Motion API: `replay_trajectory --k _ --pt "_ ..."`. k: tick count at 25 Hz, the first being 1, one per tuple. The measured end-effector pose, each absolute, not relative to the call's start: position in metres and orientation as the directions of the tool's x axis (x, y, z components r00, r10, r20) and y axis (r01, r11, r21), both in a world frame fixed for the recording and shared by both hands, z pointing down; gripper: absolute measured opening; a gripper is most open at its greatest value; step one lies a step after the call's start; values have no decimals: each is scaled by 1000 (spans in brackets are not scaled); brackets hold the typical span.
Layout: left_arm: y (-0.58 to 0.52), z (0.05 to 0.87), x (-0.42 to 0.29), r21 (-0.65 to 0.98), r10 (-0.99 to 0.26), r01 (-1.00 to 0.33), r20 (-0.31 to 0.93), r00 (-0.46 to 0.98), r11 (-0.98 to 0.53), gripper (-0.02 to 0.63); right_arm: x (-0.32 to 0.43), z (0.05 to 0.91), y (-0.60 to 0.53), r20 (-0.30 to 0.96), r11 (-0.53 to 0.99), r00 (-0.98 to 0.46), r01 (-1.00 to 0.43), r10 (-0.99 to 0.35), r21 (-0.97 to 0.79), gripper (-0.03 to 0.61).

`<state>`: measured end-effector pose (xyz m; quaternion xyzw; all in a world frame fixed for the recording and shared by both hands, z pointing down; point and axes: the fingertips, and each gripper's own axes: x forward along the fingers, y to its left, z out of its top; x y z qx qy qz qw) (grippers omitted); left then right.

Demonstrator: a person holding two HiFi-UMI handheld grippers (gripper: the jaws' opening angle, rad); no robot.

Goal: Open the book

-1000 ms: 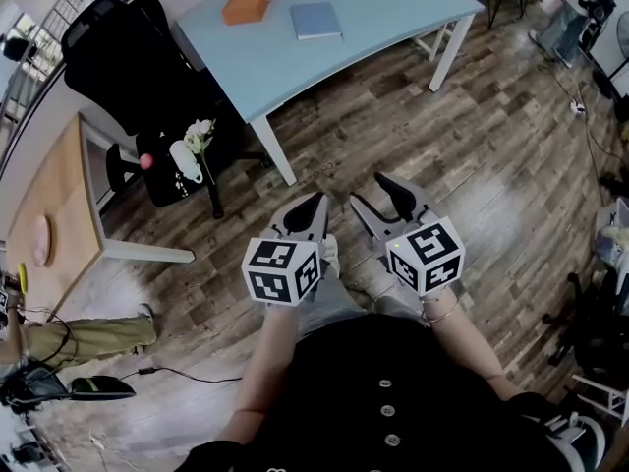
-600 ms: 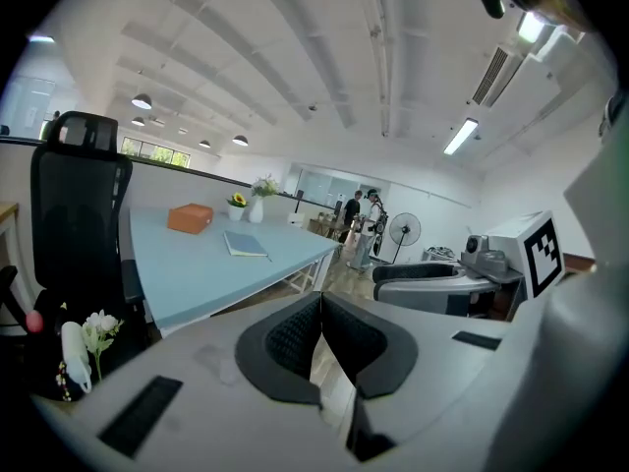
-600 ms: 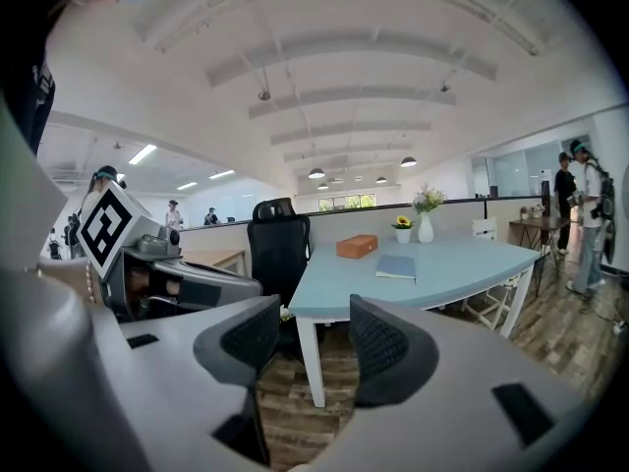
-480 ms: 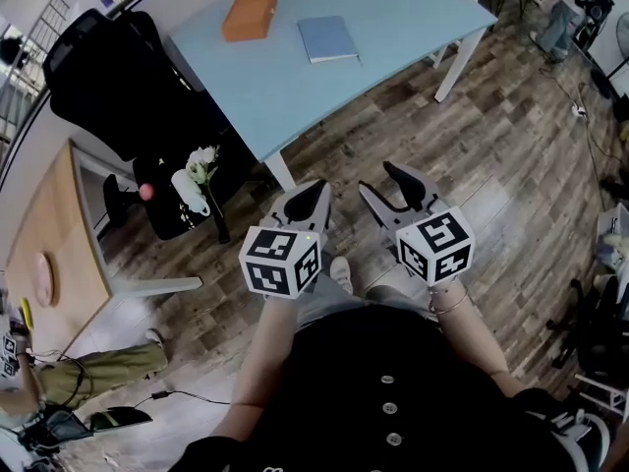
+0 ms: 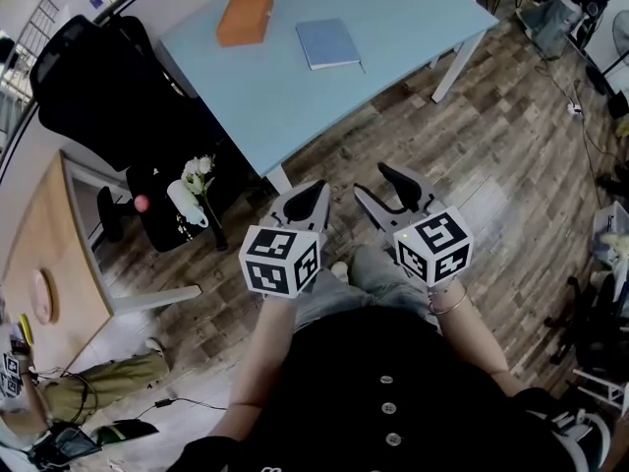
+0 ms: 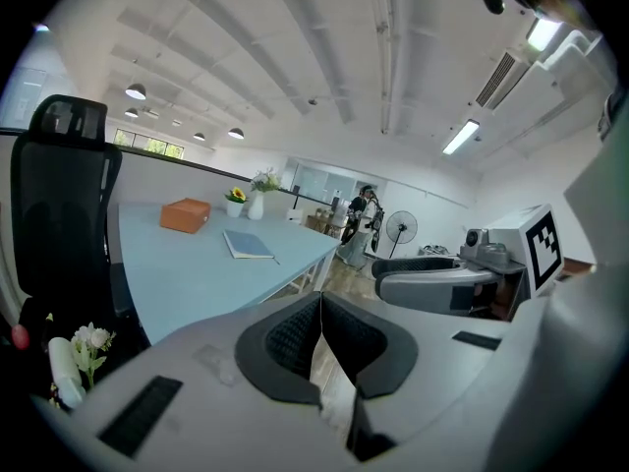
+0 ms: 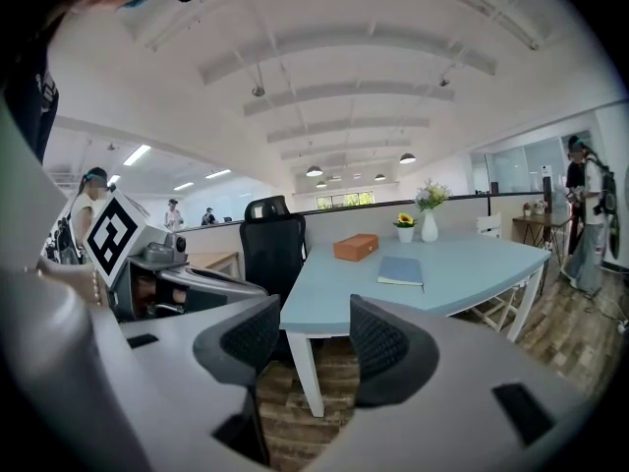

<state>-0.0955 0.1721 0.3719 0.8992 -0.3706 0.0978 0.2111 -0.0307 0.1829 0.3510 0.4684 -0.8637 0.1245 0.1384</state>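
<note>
A closed blue book (image 5: pixel 329 43) lies flat on the far part of a light blue table (image 5: pixel 403 13), an orange box (image 5: pixel 245 17) to its left. Both grippers hang over the wooden floor, well short of the table's near corner. My left gripper (image 5: pixel 309 198) is shut, jaws touching, nothing between them. To its right, my right gripper (image 5: pixel 371 181) stands open and empty. In the left gripper view the book (image 6: pixel 248 245) shows beyond the closed gripper (image 6: pixel 319 308). The right gripper view has the book (image 7: pixel 401 270) ahead, above the gap of the right gripper (image 7: pixel 314 347).
A black office chair (image 5: pixel 98 77) stands left of the table, with a white vase of flowers (image 5: pixel 192 190) beside it. A wooden desk (image 5: pixel 44 254) runs along the left edge. Equipment and cables lie at the right edge (image 5: pixel 600 293). A vase with a sunflower (image 7: pixel 404 226) stands at the table's back.
The view has shifted slightly toward the table and the book sits lower in the frame. Both grippers keep the same pose, left shut and right open.
</note>
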Motion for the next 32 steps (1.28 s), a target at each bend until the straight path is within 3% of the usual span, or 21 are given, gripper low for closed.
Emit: replay_trajectory --k 16,32 --pt "112 383 -97 305 -632 -731 370 681 -610 14 -35 352 113 340 582 -574 -808 -745 -88 218" --pt "-21 369 -93 308 -727 -807 353 589 -504 14 -24 350 -25 342 670 -660 -735 -669 -106 210"
